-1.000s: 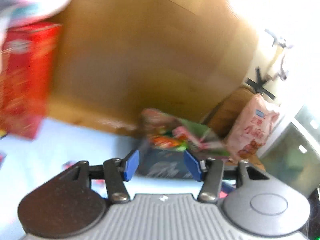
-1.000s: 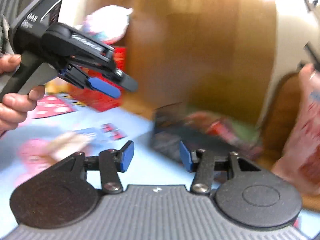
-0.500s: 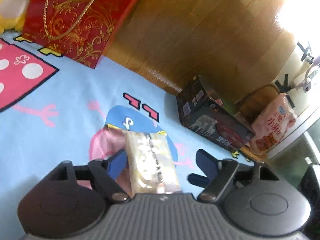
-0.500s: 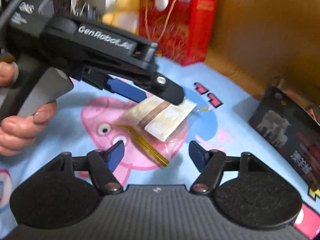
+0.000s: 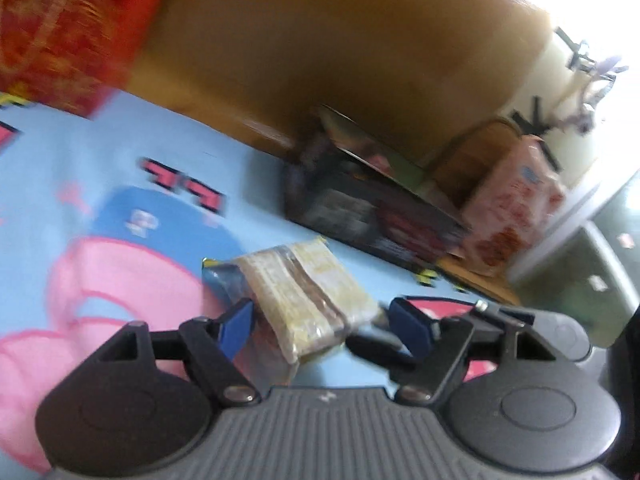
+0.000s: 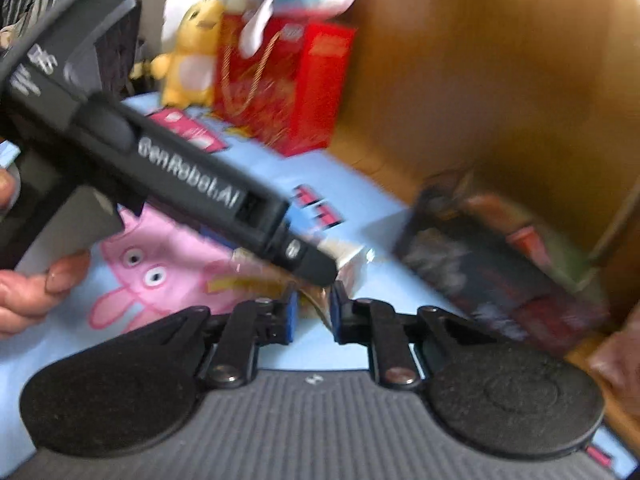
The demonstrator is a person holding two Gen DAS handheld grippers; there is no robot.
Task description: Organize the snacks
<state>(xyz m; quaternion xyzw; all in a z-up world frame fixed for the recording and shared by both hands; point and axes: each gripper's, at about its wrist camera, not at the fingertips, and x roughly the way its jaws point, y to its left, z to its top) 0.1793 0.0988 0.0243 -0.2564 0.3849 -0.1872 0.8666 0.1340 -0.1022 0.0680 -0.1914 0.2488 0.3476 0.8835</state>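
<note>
On a light-blue cartoon play mat (image 5: 72, 160), a clear-wrapped snack packet (image 5: 304, 296) lies between the wide-spread blue pads of the left gripper (image 5: 320, 324), angled away from its left pad toward the upper right. The left jaws have just been easing in slightly but stand well apart, the packet's near end between them; motion blur hides whether either pad touches the wrapper. In the right wrist view, the right gripper (image 6: 312, 312) has just been closing, and its jaws now stand narrow with the crinkled foil edge of the same packet (image 6: 348, 268) between the pads; the blur makes it impossible to tell whether they press on it. The left gripper's black body (image 6: 192, 184) crosses that view from the upper left, its tip just above the right pads and over the packet, and a person's hand (image 6: 28, 288) grips its handle at the left edge. Beyond and to the right of both grippers, a dark open box (image 5: 360, 208) holding colourful packs sits at the mat's far edge, against the wooden floor (image 5: 360, 40). Farther right of it stands a pink snack bag (image 5: 516, 208). Ahead and to the left, a red gift bag (image 6: 280, 80) stands near a yellow plush toy (image 6: 192, 52).
</note>
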